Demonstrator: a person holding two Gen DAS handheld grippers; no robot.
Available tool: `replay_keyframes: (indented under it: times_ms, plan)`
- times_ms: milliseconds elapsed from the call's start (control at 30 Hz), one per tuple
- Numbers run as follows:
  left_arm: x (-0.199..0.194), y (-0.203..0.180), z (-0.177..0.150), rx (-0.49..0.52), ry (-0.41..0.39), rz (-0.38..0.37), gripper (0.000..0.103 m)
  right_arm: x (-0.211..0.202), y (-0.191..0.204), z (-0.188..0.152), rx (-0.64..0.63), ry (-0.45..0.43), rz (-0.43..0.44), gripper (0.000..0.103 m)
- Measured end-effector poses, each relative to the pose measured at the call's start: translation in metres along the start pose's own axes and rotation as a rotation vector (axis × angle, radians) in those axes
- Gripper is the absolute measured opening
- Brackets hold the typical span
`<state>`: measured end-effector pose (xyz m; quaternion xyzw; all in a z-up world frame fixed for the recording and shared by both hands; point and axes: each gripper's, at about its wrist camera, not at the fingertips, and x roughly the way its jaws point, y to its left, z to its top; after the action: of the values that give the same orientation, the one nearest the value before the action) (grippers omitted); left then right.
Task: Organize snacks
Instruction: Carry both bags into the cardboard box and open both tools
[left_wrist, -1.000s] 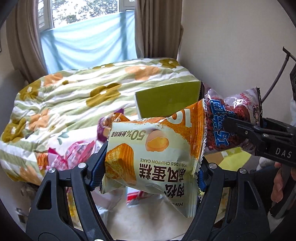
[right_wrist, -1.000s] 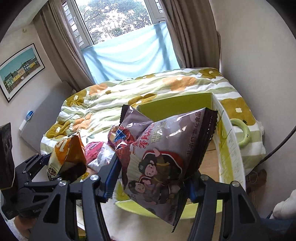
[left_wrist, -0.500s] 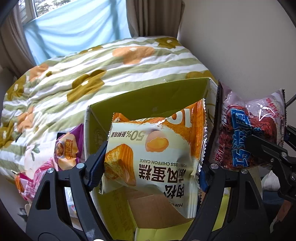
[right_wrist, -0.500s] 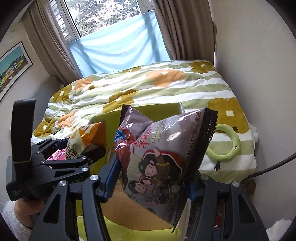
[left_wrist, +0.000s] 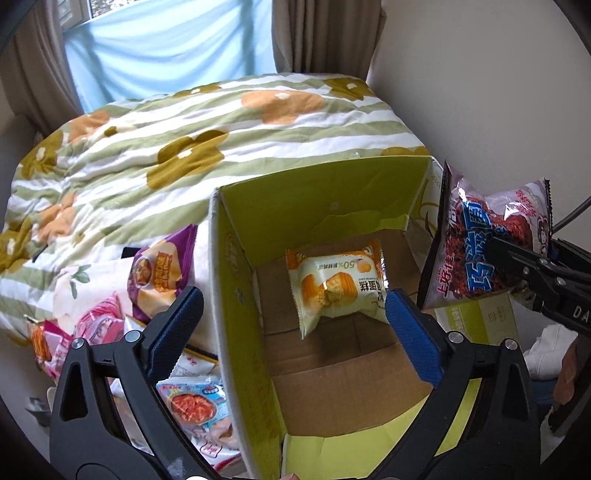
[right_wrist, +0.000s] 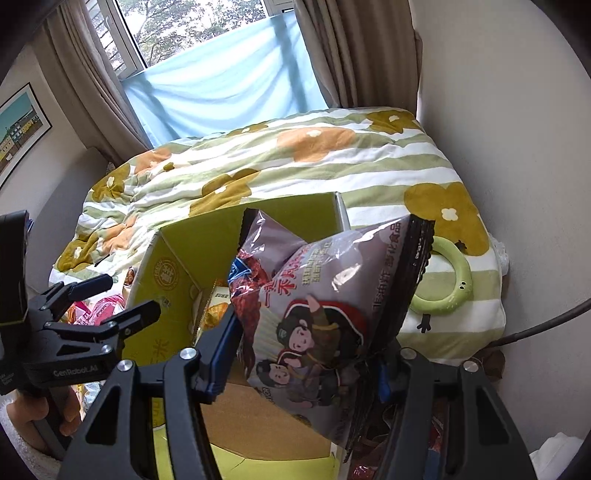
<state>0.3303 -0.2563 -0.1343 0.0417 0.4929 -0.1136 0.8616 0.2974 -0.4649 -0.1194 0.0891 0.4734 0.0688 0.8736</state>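
Observation:
An open yellow-green cardboard box (left_wrist: 236, 280) stands on the bed. A white and orange chiffon cake packet (left_wrist: 336, 288) lies on its brown floor. My left gripper (left_wrist: 291, 317) is open and empty above the box; it also shows in the right wrist view (right_wrist: 129, 295). My right gripper (right_wrist: 306, 362) is shut on a purple-grey snack bag (right_wrist: 325, 317) with cartoon figures and holds it over the box's right side. The same bag shows in the left wrist view (left_wrist: 487, 240), beside the box's right wall.
Several loose snack packets (left_wrist: 159, 273) lie on the bed to the left of the box. A flowered green-striped quilt (left_wrist: 221, 122) covers the bed. A green ring (right_wrist: 447, 284) lies on the quilt at right. A wall runs along the right.
My left gripper has opened and the cake packet has dropped onto the box floor. Both grippers have moved over the box. The right gripper still holds its bag.

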Motion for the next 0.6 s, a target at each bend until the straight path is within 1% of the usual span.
replay_keyframes:
  times_ms: [167,367,400,467,500,533,600]
  plan:
    - [-0.020,0.018,-0.009,-0.041,-0.015,0.014,0.098,0.008,0.017,0.019,-0.023,-0.003,0.040,0.057]
    - [-0.032,0.036,-0.012,-0.078,-0.029,0.048,0.098,0.040,0.032,0.039,-0.008,0.033,0.109,0.058]
    - [-0.033,0.039,-0.013,-0.086,-0.029,0.049,0.098,0.047,0.032,0.040,-0.001,0.040,0.120,0.060]
    - [-0.034,0.044,-0.014,-0.100,-0.028,0.051,0.098,0.058,0.032,0.042,0.027,0.044,0.131,0.076]
    - [-0.034,0.045,-0.016,-0.105,-0.027,0.054,0.098,0.063,0.030,0.043,0.044,0.040,0.128,0.096]
    - [-0.034,0.047,-0.017,-0.108,-0.026,0.056,0.098,0.065,0.027,0.043,0.060,0.031,0.116,0.103]
    - [-0.031,0.047,-0.019,-0.114,-0.021,0.061,0.098,0.063,0.022,0.040,0.079,0.000,0.099,0.103]
